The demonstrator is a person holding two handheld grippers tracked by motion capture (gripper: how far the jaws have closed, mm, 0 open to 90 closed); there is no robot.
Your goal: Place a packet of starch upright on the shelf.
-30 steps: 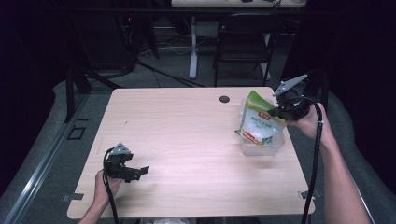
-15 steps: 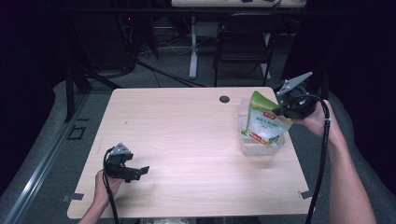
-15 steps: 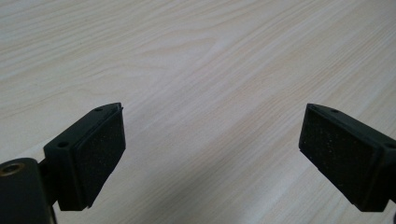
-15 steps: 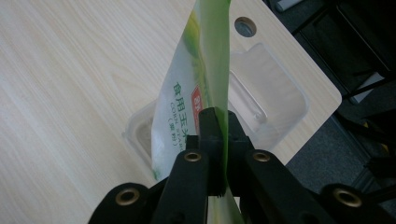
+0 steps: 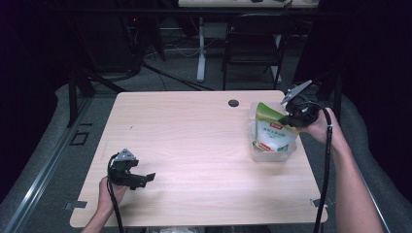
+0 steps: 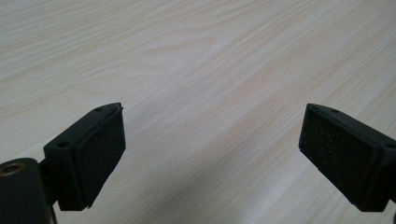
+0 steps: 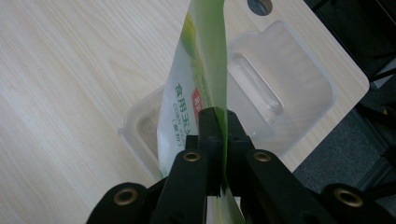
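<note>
- Green-and-white pouch point(image 5: 272, 132) stands with its bottom inside the clear plastic tub point(image 5: 270, 154), near the far right corner of the counter point(image 5: 194, 145).
- It looks like the job is to put the pouch into the tub. I think that part is almost done, since the pouch's bottom is already in. What is left is to let go and pull the hand away.
- The right hand-held gripper point(image 5: 294, 118) is pinched tight on the top edge of the pouch, just right of it and above the tub. In the right gripper view, the pouch point(image 7: 198, 88) rises straight up out of the squeezed jaws, with the tub point(image 7: 280, 79) under it.
- The left hand-held gripper point(image 5: 141, 178) is well apart from the pouch, near the front left corner. Its jaws are wide apart with nothing between them, over bare wood.
</note>
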